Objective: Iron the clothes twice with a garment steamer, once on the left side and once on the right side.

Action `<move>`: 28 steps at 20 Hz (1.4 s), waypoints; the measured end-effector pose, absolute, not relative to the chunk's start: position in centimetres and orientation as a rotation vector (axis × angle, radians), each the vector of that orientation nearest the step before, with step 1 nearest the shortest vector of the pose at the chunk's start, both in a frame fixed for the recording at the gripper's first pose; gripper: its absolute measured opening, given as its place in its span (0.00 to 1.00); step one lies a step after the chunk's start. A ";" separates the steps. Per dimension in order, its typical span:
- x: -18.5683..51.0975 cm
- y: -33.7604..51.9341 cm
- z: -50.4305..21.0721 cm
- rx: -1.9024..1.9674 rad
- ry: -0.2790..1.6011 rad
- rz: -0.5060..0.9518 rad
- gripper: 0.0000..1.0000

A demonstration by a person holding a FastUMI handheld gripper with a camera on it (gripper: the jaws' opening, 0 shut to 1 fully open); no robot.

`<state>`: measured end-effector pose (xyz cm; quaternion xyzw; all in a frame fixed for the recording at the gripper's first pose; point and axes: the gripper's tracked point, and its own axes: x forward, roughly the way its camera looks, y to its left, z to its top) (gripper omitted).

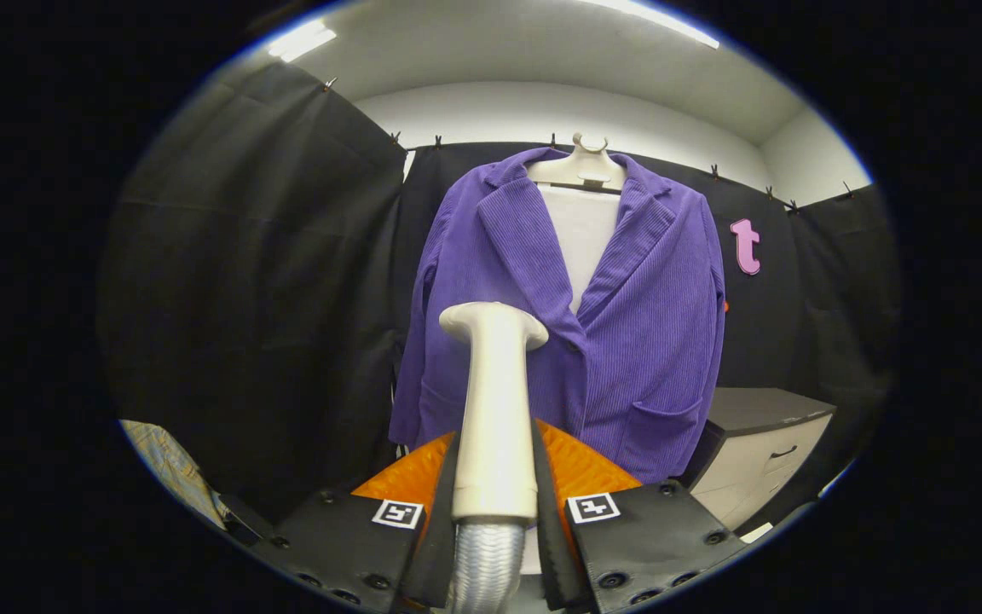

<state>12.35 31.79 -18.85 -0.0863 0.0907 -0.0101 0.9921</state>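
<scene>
Camera on hand-held gripper (493,477), facing jacket (627,341), seemingly near

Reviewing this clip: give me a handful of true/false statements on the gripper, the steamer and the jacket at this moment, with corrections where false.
1. The gripper is shut on the steamer handle, with both fingers pressing its sides. True.
2. The purple jacket lies folded on the cabinet. False: it hangs on a hanger against the booth wall.
3. The steamer head sits beyond the fingers, in front of the jacket's lower front. True; whether it touches the fabric cannot be told.
4. The jacket is buttoned up to the collar. False: its lapels are open, with a white panel showing between them.
5. A grey cabinet with drawers stands beside the jacket's lower hem. True.
</scene>
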 end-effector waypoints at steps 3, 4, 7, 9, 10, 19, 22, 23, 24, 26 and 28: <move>11.4 31.1 -21.2 -0.163 0.233 -0.012 0.48; 11.1 30.9 -21.7 -0.167 0.243 -0.011 0.48; 10.3 30.6 -23.4 -0.174 0.272 0.001 0.49; 9.6 30.5 -24.4 -0.176 0.294 0.012 0.48; 9.4 30.5 -25.0 -0.176 0.308 0.017 0.48; 7.6 30.6 -28.2 -0.175 0.378 0.053 0.48; 7.3 30.5 -28.6 -0.181 0.390 0.063 0.48; 7.2 30.6 -28.6 -0.180 0.390 0.063 0.48; 7.1 30.5 -28.5 -0.179 0.388 0.065 0.48; 7.1 30.2 -28.0 -0.180 0.379 0.067 0.48; 6.9 30.0 -27.3 -0.183 0.366 0.065 0.48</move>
